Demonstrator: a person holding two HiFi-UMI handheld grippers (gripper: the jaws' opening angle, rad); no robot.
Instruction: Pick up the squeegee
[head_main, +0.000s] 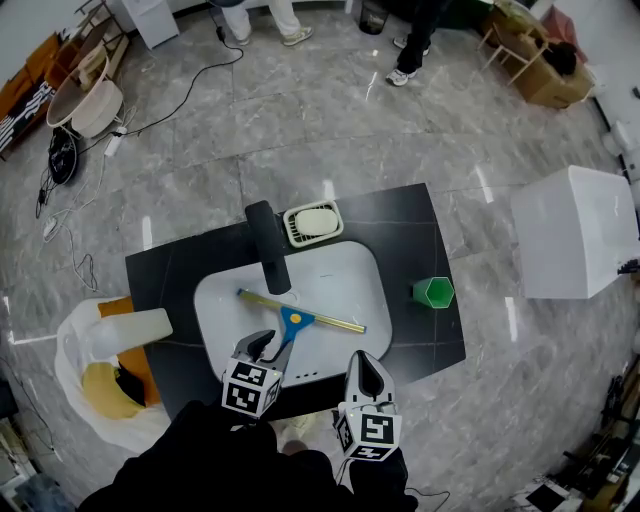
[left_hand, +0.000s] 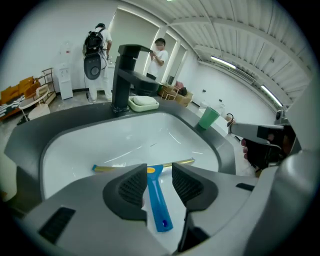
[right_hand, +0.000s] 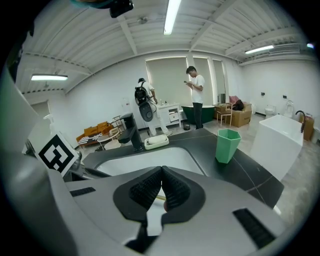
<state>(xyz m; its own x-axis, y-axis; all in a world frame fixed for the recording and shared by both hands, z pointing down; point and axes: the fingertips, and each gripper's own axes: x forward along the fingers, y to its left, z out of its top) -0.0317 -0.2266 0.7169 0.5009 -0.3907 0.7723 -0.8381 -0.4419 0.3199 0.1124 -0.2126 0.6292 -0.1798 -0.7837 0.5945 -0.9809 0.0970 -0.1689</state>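
Left tongs (left_hand: 159, 171) wide, astride the squeegee (left_hand: 159, 205) handle, blade at 12 o'clock, evidently for clamping. Right tongs (right_hand: 161, 186) closed, empty; standing by.

I count one squeegee (head_main: 300, 318), one sink (head_main: 352, 262), one faucet (head_main: 268, 245), one soap dish (head_main: 313, 222), one cup (head_main: 434, 293), two people (right_hand: 196, 100), and my two grippers: left gripper (head_main: 262, 346), right gripper (head_main: 368, 364).

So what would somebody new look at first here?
Probably the blue-handled squeegee lying in the white sink, in the middle of the dark counter. The left gripper hangs right over its handle with jaws apart, one on each side. A green cup stands on the counter to the sink's right.
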